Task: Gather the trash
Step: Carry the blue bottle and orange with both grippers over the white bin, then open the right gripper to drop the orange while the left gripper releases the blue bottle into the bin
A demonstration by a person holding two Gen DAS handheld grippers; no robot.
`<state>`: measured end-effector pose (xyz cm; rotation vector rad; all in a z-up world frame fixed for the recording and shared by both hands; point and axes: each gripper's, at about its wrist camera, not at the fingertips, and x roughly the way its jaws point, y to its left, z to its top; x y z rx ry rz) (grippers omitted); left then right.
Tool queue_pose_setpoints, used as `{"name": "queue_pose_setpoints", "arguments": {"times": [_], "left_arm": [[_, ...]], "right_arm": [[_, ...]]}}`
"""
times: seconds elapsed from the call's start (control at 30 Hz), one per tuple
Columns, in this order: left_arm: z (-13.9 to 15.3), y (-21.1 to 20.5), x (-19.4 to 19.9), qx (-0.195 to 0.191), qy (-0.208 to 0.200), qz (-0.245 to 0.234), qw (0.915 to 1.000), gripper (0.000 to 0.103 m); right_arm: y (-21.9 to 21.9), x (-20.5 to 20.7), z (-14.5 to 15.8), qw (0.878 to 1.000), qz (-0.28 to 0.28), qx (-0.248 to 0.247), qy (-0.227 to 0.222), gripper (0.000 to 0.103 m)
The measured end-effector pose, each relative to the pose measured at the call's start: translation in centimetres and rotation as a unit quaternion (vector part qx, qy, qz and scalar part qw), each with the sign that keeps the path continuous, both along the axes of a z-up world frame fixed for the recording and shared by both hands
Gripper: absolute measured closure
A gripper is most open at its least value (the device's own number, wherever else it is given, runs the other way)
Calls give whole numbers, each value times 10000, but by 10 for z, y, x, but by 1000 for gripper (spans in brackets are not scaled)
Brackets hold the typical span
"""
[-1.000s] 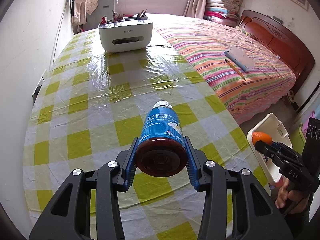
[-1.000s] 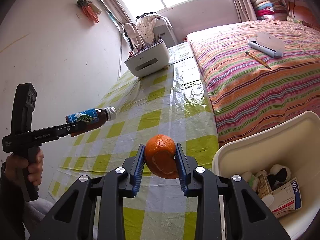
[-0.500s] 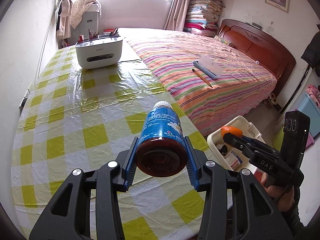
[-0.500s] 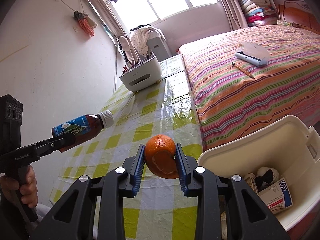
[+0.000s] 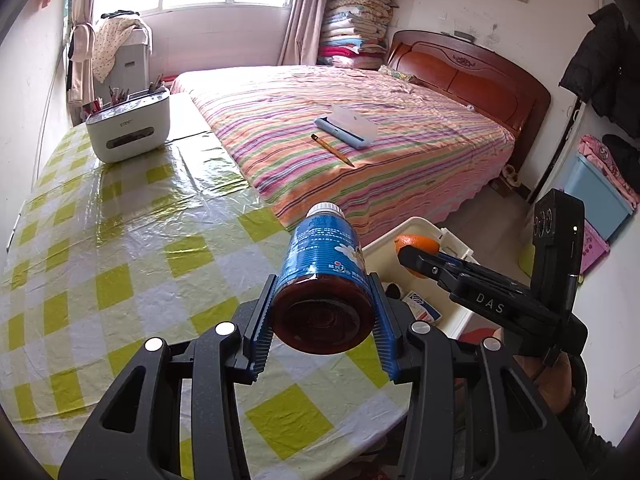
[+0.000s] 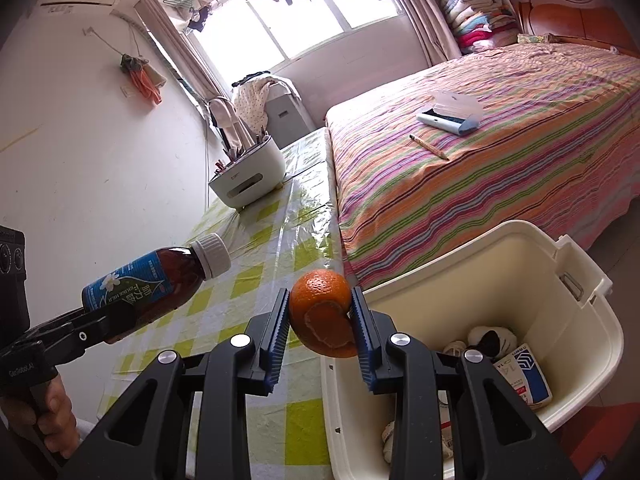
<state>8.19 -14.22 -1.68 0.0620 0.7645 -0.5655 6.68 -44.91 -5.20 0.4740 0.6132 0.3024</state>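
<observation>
On the left, the left gripper has its fingers clamped on the base of a brown drink bottle with a blue label and white cap, held tilted over the bench, which wears a yellow-and-white checked cover. To its right, the right gripper has its fingers clamped on a partly peeled orange, held just above the near rim of a white plastic bin. The bin stands on the floor, between the bench edge and the bed, and already contains a small carton and other scraps.

The step in hand appears to be carrying both pieces of trash to the bin. Next, each gripper likely needs to be over the bin's mouth before its fingers part; the bottle looks farther from it than the orange.

At the bench's far end stands a white holder with pens. On the striped bed to the right lie a pencil and a pale blue case. Nothing blocks the bin.
</observation>
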Motion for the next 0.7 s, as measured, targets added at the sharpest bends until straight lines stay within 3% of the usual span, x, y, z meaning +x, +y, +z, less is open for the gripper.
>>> {"name": "queue_pose_setpoints", "arguments": {"times": [0.33, 0.7], "left_arm": [[-20, -44, -3, 64, 200, -324, 9993, 61], [-36, -71, -2, 178, 328, -492, 9981, 61]], "right_arm": [[-36, -14, 0, 9990, -391, 191, -84, 73], [-51, -20, 0, 9977, -657, 49, -152, 71]]}}
